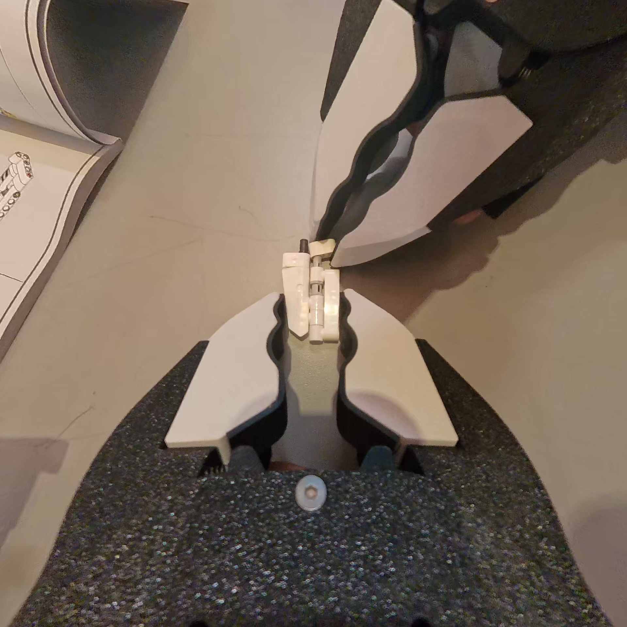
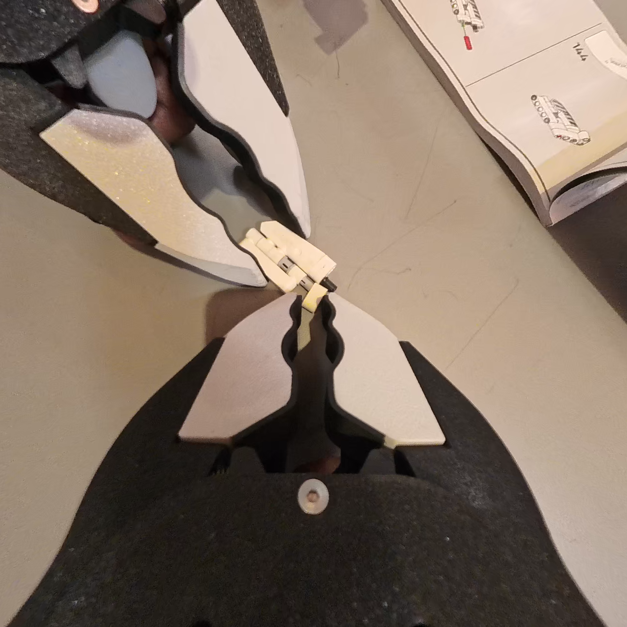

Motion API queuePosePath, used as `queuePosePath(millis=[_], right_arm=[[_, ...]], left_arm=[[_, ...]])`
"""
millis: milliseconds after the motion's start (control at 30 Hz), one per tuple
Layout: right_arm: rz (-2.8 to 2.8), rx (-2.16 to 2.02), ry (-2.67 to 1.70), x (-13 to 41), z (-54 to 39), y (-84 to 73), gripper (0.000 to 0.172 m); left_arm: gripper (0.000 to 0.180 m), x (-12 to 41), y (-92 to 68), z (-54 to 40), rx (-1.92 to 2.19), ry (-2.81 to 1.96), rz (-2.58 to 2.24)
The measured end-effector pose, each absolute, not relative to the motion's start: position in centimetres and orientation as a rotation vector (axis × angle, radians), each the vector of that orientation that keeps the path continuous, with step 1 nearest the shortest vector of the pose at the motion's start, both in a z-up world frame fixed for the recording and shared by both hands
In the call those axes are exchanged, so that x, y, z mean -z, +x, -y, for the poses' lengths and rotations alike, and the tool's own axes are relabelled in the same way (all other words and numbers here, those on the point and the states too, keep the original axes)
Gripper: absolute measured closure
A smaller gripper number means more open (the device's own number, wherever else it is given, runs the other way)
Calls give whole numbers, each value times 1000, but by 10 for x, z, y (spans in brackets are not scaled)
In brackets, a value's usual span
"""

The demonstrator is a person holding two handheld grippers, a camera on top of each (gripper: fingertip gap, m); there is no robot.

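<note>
My left gripper (image 1: 312, 300) is shut on a small white brick assembly (image 1: 298, 288) and holds it above the table. The assembly has side beams, a grey axle down its middle and a black pin (image 1: 303, 245) at its far end. My right gripper (image 2: 314, 300) is shut on a small cream connector piece (image 2: 314, 295) that sits on the end of that axle. In the left wrist view the right gripper (image 1: 327, 246) comes in from the upper right onto the piece (image 1: 322, 245). In the right wrist view the left gripper (image 2: 285, 256) holds the assembly (image 2: 291, 252) from the upper left.
An open instruction booklet (image 1: 34, 176) lies on the beige table (image 1: 169, 237) to the left; in the right wrist view the booklet (image 2: 529, 101) is at the upper right. A dark floor strip (image 1: 112, 57) lies beyond the table edge. The grippers are tip to tip, or close to it.
</note>
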State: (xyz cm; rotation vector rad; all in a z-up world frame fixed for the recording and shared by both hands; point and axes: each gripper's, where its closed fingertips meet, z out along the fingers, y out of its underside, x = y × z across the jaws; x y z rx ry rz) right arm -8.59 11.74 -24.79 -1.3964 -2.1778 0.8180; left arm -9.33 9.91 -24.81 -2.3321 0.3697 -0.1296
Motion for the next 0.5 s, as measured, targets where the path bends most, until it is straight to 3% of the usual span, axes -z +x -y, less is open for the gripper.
queuePosePath(millis=[500], right_arm=[[2122,-872,-1499,244,-116,-88,162]], left_arm=[[152,245,-94,-101,104,-2296,-361]])
